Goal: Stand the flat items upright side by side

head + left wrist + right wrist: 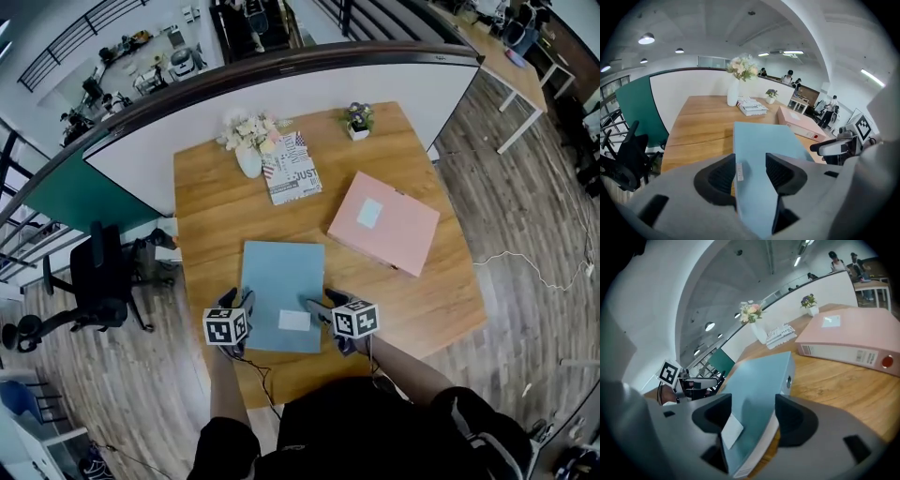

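A light blue binder [281, 281] lies flat on the wooden table [422, 309], near its front edge. My left gripper [238, 302] is at the binder's near left corner and my right gripper [325, 306] at its near right side. In the left gripper view the blue binder [761, 140] runs between the jaws of the left gripper [750, 171], which stand apart around its edge. The right gripper [752, 413] likewise straddles the blue binder [759, 380] with its jaws wide. A pink binder [384, 223] lies flat to the right, farther back.
A white vase of flowers [248, 141] stands at the back of the table. Beside it are a stack of magazines [291, 167] and a small potted plant [357, 120]. A curved white partition [281, 89] backs the table. An office chair [98, 281] stands to the left.
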`<state>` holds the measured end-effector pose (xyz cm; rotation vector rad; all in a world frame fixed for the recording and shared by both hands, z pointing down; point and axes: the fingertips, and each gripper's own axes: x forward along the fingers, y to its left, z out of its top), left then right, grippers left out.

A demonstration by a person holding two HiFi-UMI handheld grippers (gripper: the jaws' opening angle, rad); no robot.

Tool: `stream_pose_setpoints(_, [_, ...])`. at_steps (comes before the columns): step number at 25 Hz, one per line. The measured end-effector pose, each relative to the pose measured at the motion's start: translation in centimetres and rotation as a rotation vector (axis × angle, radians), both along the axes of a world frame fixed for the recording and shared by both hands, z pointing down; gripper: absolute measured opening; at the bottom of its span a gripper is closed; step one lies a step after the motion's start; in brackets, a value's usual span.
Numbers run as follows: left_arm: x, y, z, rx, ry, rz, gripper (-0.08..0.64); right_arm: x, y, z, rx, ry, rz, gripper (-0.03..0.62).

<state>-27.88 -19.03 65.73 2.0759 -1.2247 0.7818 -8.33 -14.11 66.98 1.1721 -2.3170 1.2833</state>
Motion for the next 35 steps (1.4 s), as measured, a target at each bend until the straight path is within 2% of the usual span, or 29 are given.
stream_pose_setpoints(2, [-0.5, -0.9, 1.0, -0.043, 0.008, 0.032, 0.226, -0.5, -0.5, 0.7, -0.034, 0.008, 0.025, 0.302])
stream_pose_setpoints(4, [-0.9, -1.7, 2.1, -0.089, 0.034, 0.056, 0.277, -0.7, -1.1, 1.1, -0.053, 0.028, 0.052, 0.310])
stream_pose_setpoints(11, [0.3, -2.8, 5.4, -0.243, 0.183, 0.107, 0.337, -0.5, -2.3, 3.5, -0.149, 0.084, 0.114, 0.341])
stream_pose_setpoints(18, [1.8, -3.0, 5.9, -0.274, 0.290, 0.127, 0.360, -1.0, -1.9, 5.2, -0.220, 0.114, 0.072, 0.351])
stream_pose_setpoints(22, [2.2, -2.9, 6.2, -0.273, 0.261, 0.139, 0.374, -0.9, -2.0, 5.4, -0.241, 0.121, 0.059, 0.351])
stream_pose_setpoints(29, [2.1, -2.1, 6.1, -0.228, 0.196, 0.036, 0.368, -0.9, -2.7, 5.4, -0.203, 0.169, -0.002, 0.342])
stream_pose_setpoints(35, [0.7, 0.8, 5.8, -0.200, 0.194, -0.125, 0.368, -1.8, -2.8, 5.1, -0.147, 0.192, -0.172, 0.341])
